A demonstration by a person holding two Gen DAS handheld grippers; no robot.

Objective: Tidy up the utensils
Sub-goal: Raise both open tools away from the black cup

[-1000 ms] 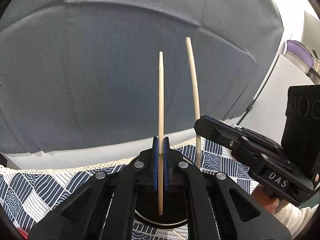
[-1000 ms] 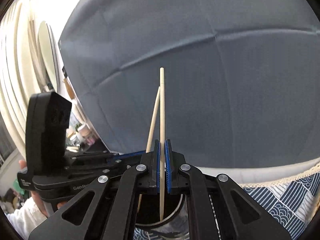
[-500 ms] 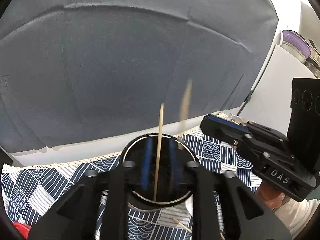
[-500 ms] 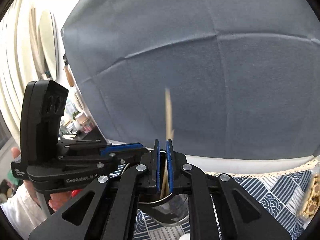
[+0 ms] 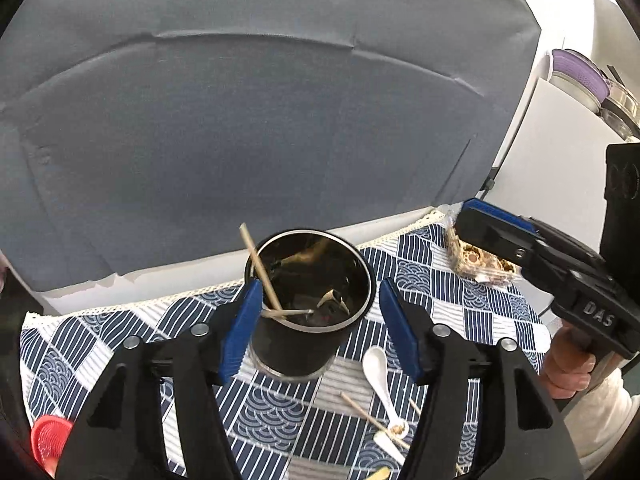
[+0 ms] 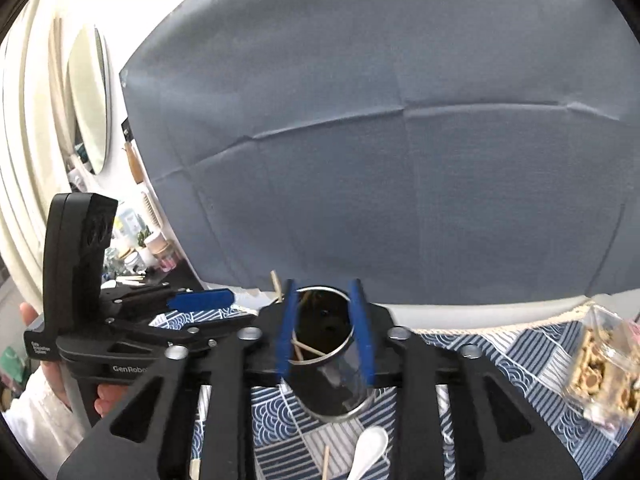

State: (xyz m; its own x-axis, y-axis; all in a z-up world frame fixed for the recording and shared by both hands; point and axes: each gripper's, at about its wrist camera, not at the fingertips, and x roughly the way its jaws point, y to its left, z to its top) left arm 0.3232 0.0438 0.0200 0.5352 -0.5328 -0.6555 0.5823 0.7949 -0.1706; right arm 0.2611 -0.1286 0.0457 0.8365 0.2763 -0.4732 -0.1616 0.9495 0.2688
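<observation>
A black cup stands on the blue-and-white patterned cloth. Two wooden chopsticks lie inside it, one leaning over the left rim. My left gripper hovers just before the cup, its jaws opening, nothing pressed between the blue pads. In the right wrist view the cup shows beyond my right gripper, whose jaws are also opening and hold nothing; the chopsticks rest inside. Each gripper appears in the other's view, the right gripper to the right and the left gripper to the left.
A white spoon and loose chopsticks lie on the cloth in front of the cup. A clear snack bag sits at the right rear, a red round item at the near left. A grey backdrop stands behind.
Both grippers held a chopstick upright over the cup. Both opened, the chopsticks dropped into the cup, and the grippers pulled back so the cup rim now shows.
</observation>
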